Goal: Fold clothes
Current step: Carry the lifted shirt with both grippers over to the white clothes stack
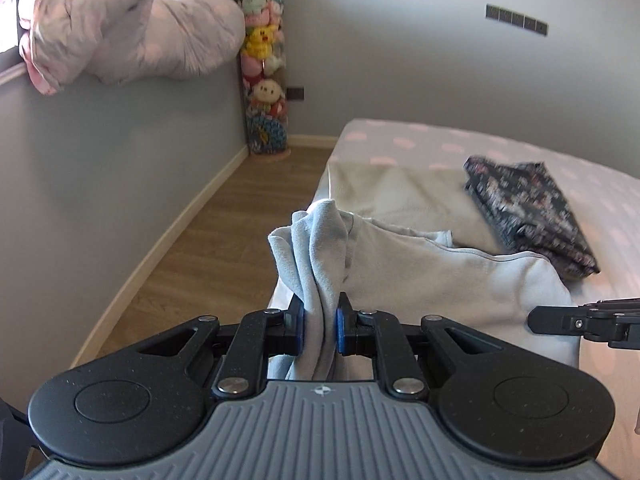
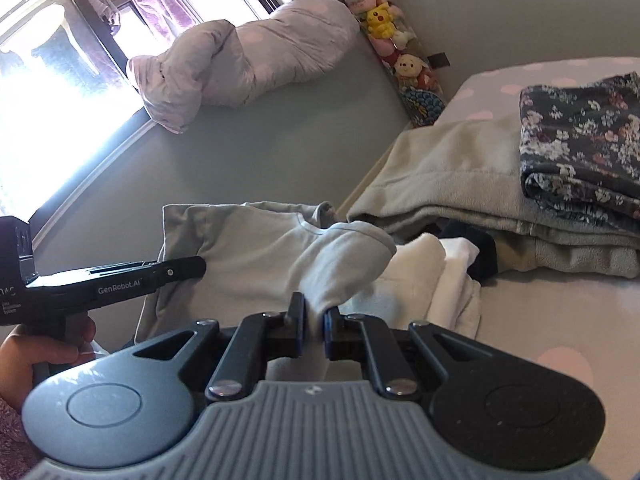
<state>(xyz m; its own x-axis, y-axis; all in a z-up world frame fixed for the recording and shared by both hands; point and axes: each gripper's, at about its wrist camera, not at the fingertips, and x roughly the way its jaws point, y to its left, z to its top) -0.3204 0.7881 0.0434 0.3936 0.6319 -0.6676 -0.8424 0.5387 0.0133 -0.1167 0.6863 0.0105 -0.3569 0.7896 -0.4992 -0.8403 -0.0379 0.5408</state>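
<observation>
Between left tongs (image 1: 320, 326): bunched pale grey garment (image 1: 420, 264), clenched, lifted over bed (image 1: 520, 152) edge. Right tongs (image 2: 314, 326): clenched on same garment's fold. Right view alone: hand (image 2: 36, 356) gripping left handle; white clothes (image 2: 440, 280) beneath.

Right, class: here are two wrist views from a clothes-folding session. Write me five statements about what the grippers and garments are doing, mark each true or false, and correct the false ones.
1. The left hand-held gripper is shut on the light grey garment. True.
2. The right hand-held gripper is open and holds nothing. False: it is shut on a bunched fold of that same garment.
3. The dark floral garment lies folded on top of the beige garment. True.
4. The floral garment lies on the wooden floor. False: it lies on the bed.
5. A tall tube of plush toys stands in the room's corner. True.
</observation>
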